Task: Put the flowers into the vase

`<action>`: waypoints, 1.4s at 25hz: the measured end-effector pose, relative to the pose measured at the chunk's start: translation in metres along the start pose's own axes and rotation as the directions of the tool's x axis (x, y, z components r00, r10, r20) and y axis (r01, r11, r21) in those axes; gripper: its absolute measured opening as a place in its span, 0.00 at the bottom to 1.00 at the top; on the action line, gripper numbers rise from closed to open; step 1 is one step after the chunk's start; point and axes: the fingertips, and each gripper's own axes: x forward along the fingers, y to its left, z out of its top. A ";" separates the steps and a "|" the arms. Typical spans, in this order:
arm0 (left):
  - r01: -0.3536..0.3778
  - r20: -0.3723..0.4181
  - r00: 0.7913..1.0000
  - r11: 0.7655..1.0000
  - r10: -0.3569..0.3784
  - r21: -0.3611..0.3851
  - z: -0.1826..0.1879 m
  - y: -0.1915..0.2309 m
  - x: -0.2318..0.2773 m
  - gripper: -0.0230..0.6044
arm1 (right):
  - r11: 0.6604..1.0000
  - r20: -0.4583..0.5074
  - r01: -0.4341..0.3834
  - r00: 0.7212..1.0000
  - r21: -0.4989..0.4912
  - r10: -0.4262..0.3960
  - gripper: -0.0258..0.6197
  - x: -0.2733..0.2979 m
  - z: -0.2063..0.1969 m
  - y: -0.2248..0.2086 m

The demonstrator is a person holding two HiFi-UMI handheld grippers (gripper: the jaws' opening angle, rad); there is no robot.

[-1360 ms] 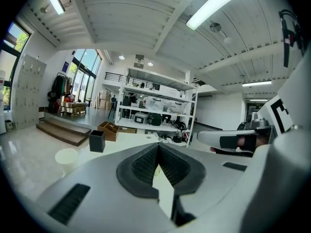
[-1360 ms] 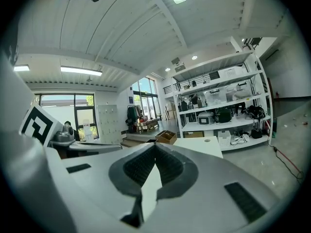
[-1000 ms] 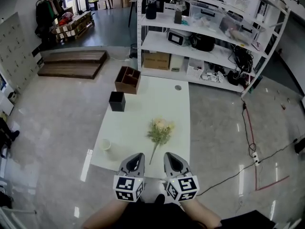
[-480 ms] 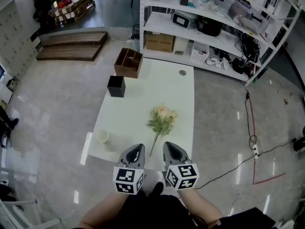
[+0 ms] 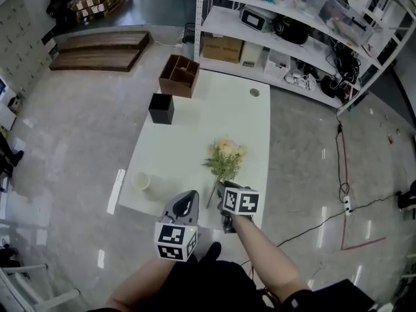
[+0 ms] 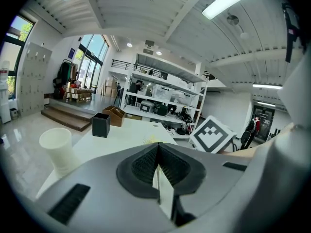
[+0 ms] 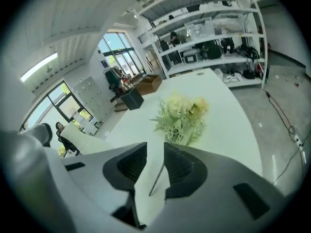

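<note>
Flowers (image 5: 225,158): stem grasp pending

Vase (image 5: 142,181) stands left on table (image 5: 195,119). Left gripper (image 5: 188,197) clenched on nothing. Right gripper (image 5: 221,188), jaws just opened, straddles stem (image 7: 156,178) unpressed; flowers lie mid-table. Next: close on stem, lift toward vase.

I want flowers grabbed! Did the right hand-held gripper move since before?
Yes. The right hand-held gripper moved forward over the near edge of the table toward the flowers; jaws have just been opening around the stem.
</note>
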 end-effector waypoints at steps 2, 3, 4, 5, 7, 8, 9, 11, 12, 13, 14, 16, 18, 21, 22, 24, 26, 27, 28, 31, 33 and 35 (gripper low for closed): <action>0.000 0.000 1.000 1.000 0.000 -0.001 -0.001 0.002 0.000 0.04 | 0.998 -0.063 0.011 0.998 0.055 -0.008 0.23 0.018 -0.009 -0.008; -0.001 -0.001 1.000 1.000 0.001 -0.003 -0.002 0.004 0.000 0.04 | 0.997 -0.090 0.021 0.996 0.081 -0.013 0.23 0.026 -0.012 -0.012; -0.003 -0.003 1.000 1.000 0.003 -0.004 -0.002 0.006 0.000 0.04 | 0.994 -0.115 0.031 0.993 0.102 -0.019 0.23 0.034 -0.014 -0.015; -0.005 -0.005 1.000 1.000 0.005 -0.007 -0.003 0.008 0.000 0.04 | 0.992 -0.137 0.041 0.990 0.119 -0.024 0.23 0.040 -0.016 -0.018; -0.007 -0.009 1.000 1.000 0.007 -0.011 -0.006 0.011 -0.001 0.04 | 0.989 -0.176 0.058 0.984 0.134 -0.034 0.25 0.052 -0.018 -0.021; -0.008 -0.010 1.000 1.000 0.008 -0.013 -0.007 0.013 -0.001 0.04 | 0.989 -0.193 0.067 0.980 0.134 -0.041 0.25 0.058 -0.018 -0.022; -0.009 -0.012 1.000 1.000 0.009 -0.014 -0.007 0.014 -0.001 0.04 | 0.988 -0.210 0.077 0.977 0.134 -0.047 0.25 0.063 -0.018 -0.024; -0.012 -0.013 1.000 1.000 0.012 -0.016 -0.008 0.017 -0.001 0.04 | 0.986 -0.246 0.094 0.968 0.139 -0.057 0.25 0.073 -0.019 -0.027; -0.014 -0.013 1.000 1.000 0.014 -0.017 -0.008 0.019 -0.002 0.04 | 0.985 -0.263 0.103 0.963 0.140 -0.064 0.25 0.076 -0.019 -0.028; -0.017 -0.014 1.000 1.000 0.017 -0.019 -0.009 0.020 -0.003 0.04 | 0.984 -0.279 0.114 0.958 0.139 -0.072 0.24 0.080 -0.020 -0.030; -0.019 -0.015 1.000 1.000 0.019 -0.020 -0.010 0.022 -0.003 0.04 | 0.983 -0.295 0.124 0.952 0.137 -0.079 0.23 0.083 -0.020 -0.032; -0.025 -0.015 1.000 0.999 0.025 -0.023 -0.011 0.026 -0.004 0.04 | 0.982 -0.332 0.132 0.940 0.136 -0.081 0.23 0.089 -0.021 -0.034; -0.031 -0.017 0.999 0.999 0.031 -0.028 -0.012 0.030 -0.006 0.04 | 0.979 -0.371 0.135 0.926 0.153 -0.070 0.23 0.094 -0.023 -0.035; -0.040 -0.018 0.999 0.999 0.039 -0.037 -0.013 0.034 -0.008 0.04 | 0.971 -0.426 0.151 0.903 0.182 -0.061 0.21 0.097 -0.026 -0.041; -0.043 -0.017 0.999 0.998 0.042 -0.039 -0.013 0.035 -0.009 0.04 | 0.970 -0.440 0.157 0.896 0.185 -0.061 0.19 0.098 -0.027 -0.042; -0.048 -0.015 0.999 0.998 0.047 -0.043 -0.013 0.038 -0.011 0.04 | 0.970 -0.461 0.162 0.885 0.184 -0.060 0.19 0.098 -0.027 -0.043; -0.051 -0.014 0.999 0.998 0.050 -0.045 -0.012 0.040 -0.013 0.04 | 0.968 -0.469 0.169 0.881 0.187 -0.063 0.18 0.098 -0.027 -0.043; -0.051 -0.014 0.999 0.998 0.050 -0.046 -0.012 0.040 -0.013 0.04 | 0.967 -0.469 0.173 0.881 0.187 -0.067 0.18 0.098 -0.027 -0.044; -0.051 -0.014 0.999 0.998 0.050 -0.047 -0.012 0.040 -0.014 0.04 | 0.967 -0.469 0.176 0.881 0.183 -0.071 0.17 0.098 -0.027 -0.044; -0.048 -0.011 0.999 0.998 0.048 -0.045 -0.012 0.039 -0.016 0.04 | 0.966 -0.466 0.179 0.882 0.188 -0.072 0.13 0.096 -0.028 -0.043; -0.046 -0.008 0.999 0.998 0.045 -0.044 -0.012 0.038 -0.016 0.04 | 0.963 -0.464 0.182 0.883 0.201 -0.070 0.12 0.095 -0.029 -0.043; -0.043 -0.005 0.999 0.998 0.043 -0.044 -0.012 0.038 -0.017 0.04 | 0.960 -0.462 0.184 0.884 0.211 -0.068 0.10 0.092 -0.029 -0.044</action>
